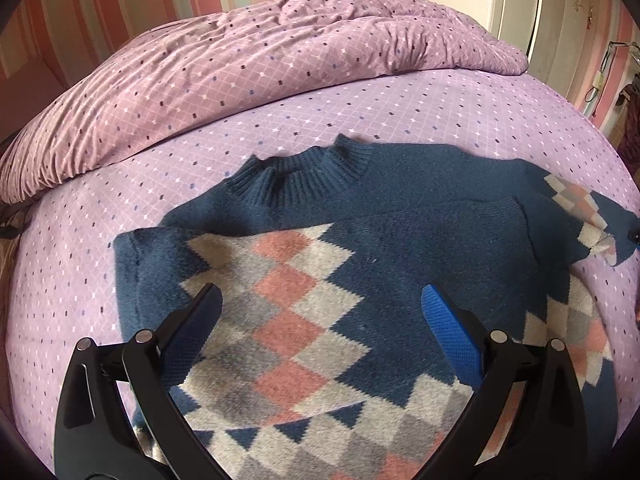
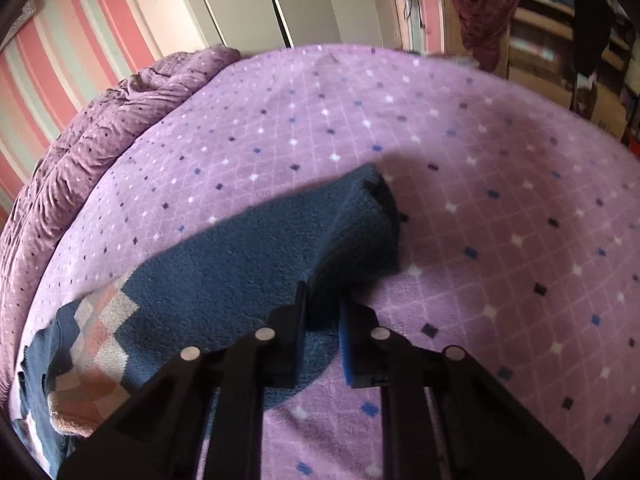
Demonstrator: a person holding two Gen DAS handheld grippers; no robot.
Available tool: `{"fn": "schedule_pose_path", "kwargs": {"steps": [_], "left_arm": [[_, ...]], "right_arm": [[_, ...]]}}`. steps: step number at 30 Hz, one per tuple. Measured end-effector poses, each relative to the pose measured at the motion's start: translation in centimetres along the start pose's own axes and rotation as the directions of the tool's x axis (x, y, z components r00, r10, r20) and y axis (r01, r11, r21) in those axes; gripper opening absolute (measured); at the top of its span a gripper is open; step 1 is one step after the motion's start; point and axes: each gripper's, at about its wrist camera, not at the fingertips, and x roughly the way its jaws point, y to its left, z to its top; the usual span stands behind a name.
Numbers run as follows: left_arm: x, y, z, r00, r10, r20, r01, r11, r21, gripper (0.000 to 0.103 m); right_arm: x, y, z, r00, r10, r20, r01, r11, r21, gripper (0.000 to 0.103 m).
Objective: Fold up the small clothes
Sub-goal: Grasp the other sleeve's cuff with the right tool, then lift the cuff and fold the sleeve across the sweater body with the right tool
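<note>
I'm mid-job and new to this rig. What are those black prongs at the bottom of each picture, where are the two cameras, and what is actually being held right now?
No robot arm here: a person holds a two-finger gripper in each hand, and a fisheye camera on each looks along its fingers. The black prongs are those fingers.

The left wrist view shows the left gripper open above a blue sweater with a pink, grey and white diamond pattern, spread on a purple bed sheet. A rumpled quilt lies behind it. Nothing is held there.

The right wrist view shows the right gripper closed on the sweater's blue sleeve, pinching the cloth between its pads. The cuff end sticks out beyond the fingers.
</note>
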Motion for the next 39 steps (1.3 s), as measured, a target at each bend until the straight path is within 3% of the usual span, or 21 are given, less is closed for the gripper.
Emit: {"fn": "schedule_pose_path", "kwargs": {"steps": [6, 10, 13, 20, 23, 27, 32, 39], "left_arm": [[-0.9, 2.1, -0.6, 1.0, 0.028, 0.003, -0.028, 1.0, 0.007, 0.099], [-1.6, 4.2, -1.1, 0.999, 0.042, 0.004, -0.042, 0.999, -0.026, 0.099], [-2.2, 5.8, -1.4, 0.999, 0.047, 0.007, -0.047, 0.997, -0.055, 0.1], [-3.5, 10.1, -2.5, 0.997, 0.078, 0.008, -0.077, 0.99, -0.117, 0.1], [-3.9, 12.6, -2.8, 0.998, 0.066, 0.007, -0.064, 0.984, -0.167, 0.1], [-4.4, 14.9, -3.3, 0.997, 0.07, 0.013, -0.066, 0.976, -0.207, 0.1], [-4.6, 16.9, -3.6, 0.997, 0.073, 0.021, -0.066, 0.969, -0.237, 0.1], [-4.6, 19.0, -4.5, 0.995, 0.098, 0.015, -0.091, 0.965, -0.247, 0.1]], "right_arm": [[-6.2, 6.7, 0.0, 0.988, 0.019, 0.152, 0.015, 0.976, -0.217, 0.014], [-10.4, 14.2, -0.9, 0.975, 0.071, 0.212, 0.02, 0.917, -0.399, 0.014], [-12.3, 19.1, -2.4, 0.97, 0.125, 0.207, -0.01, 0.876, -0.483, 0.014], [-16.4, 30.0, -8.0, 0.957, 0.286, 0.046, -0.208, 0.79, -0.577, 0.014], [-17.4, 35.0, -11.9, 0.951, 0.31, -0.01, -0.247, 0.736, -0.631, 0.013], [-18.2, 39.5, -16.1, 0.937, 0.337, -0.091, -0.315, 0.703, -0.637, 0.013], [-19.4, 44.2, -21.2, 0.901, 0.391, -0.19, -0.416, 0.648, -0.638, 0.013], [-19.9, 50.1, -29.4, 0.822, 0.427, -0.377, -0.567, 0.552, -0.611, 0.013]]}}
